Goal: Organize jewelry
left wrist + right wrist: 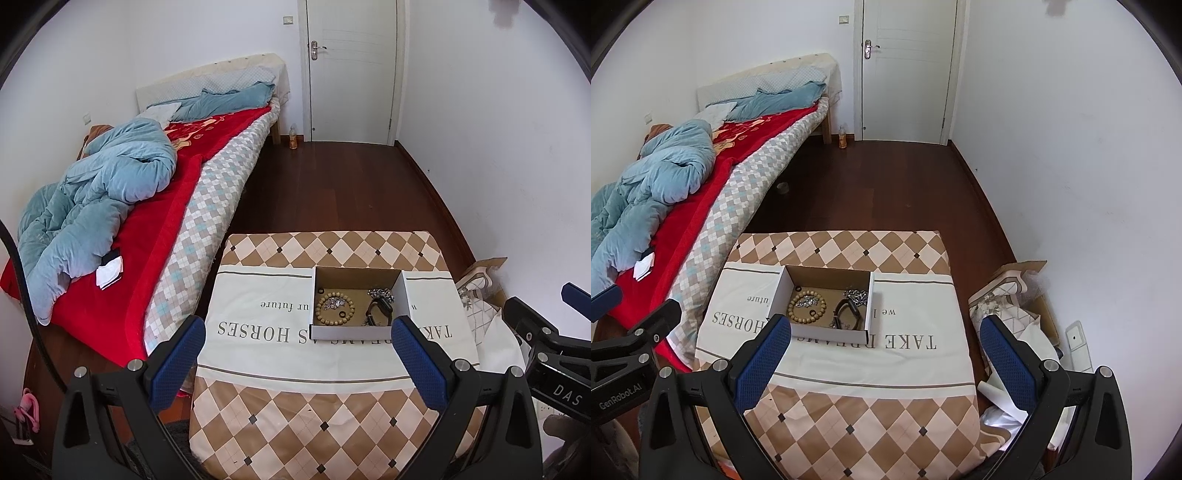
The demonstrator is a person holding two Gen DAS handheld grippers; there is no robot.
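A small open cardboard box (404, 291) (781, 291) sits on a table covered with a checked cloth (280, 417) (871, 417). Inside lie a wooden bead bracelet (320, 300) (792, 302) around a silver piece (334, 302) (807, 302), a silver chain (381, 293) (857, 295), a black watch (380, 308) (847, 312) and small dark rings (342, 314) (813, 314). My left gripper (297, 330) is open and empty, above the table just in front of the box. My right gripper (884, 330) is open and empty, in front and to the right of the box.
A bed (147, 229) (701, 206) with a red blanket and blue quilt stands left of the table. A closed white door (351, 70) is at the back, a bottle (293, 136) on the wood floor beside it. A cardboard box with cloth and paper (1015, 306) sits right of the table.
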